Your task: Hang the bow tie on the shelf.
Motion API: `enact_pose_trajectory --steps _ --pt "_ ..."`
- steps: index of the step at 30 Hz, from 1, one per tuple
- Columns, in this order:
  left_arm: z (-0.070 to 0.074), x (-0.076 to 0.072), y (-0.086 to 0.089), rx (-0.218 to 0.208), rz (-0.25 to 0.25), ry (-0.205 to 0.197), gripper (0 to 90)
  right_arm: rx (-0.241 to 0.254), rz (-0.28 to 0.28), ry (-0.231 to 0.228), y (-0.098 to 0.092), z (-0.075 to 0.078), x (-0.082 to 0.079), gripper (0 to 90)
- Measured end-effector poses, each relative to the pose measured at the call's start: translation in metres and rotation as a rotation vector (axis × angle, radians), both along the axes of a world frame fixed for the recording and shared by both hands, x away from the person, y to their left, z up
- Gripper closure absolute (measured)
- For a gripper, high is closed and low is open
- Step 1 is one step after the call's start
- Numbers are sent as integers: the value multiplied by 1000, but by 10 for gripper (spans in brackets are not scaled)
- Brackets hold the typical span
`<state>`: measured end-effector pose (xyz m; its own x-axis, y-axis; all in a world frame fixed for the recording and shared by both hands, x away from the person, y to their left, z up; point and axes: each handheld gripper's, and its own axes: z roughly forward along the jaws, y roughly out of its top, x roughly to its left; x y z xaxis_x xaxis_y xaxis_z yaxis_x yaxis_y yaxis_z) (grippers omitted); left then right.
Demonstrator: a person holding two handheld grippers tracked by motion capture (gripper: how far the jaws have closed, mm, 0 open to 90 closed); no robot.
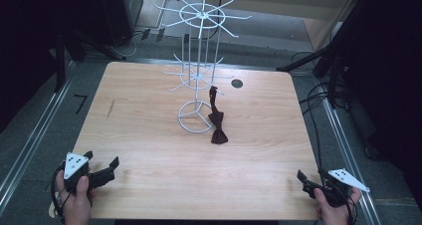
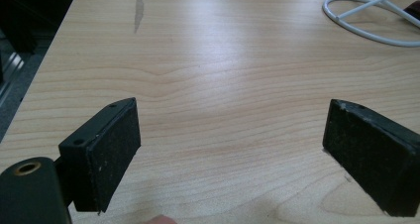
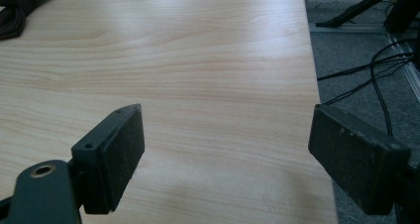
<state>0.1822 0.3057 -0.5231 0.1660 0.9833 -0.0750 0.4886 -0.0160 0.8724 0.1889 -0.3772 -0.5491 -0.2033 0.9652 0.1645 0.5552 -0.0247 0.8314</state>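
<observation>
At the near left corner of the wooden table [image 1: 149, 150], a hand is holding the left gripper [image 1: 107, 169] just over the boards, its jaws spreading wide with nothing between them — in the left gripper view, bare wood is showing between the two black pads [image 2: 111, 154]. A faint grey smudge [image 1: 110, 108] is lying on the table farther up the left side.

Toward the middle, a white wire rack [image 1: 198, 65] is standing upright on its ring base, with hooked arms fanning out at two levels. A dark bow tie [image 1: 218, 128] is hanging from a low arm by its strap, its bow resting on the table just beside the ring base, on the base's right. Behind it, a small dark round spot [image 1: 237, 83] is sitting near the far edge.

At the near right corner, the other hand is gripping the right gripper [image 1: 311, 181] — its jaws are also standing wide apart and holding nothing, well away from the bow tie.
</observation>
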Motion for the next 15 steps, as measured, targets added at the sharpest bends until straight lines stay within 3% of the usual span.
enact_pose_trajectory --steps 4,6,11,15 --pt "0 -2 0 -5 5 -16 84 -5 -13 12 -5 -3 0 144" --pt "0 -2 1 -12 7 -19 84 29 -40 8 -6 -3 0 148" --pt "0 -5 1 -10 15 -42 84 -31 -31 15 0 -3 1 145" --pt "0 -6 -1 2 15 -53 84 -13 -38 35 0 -3 2 144"
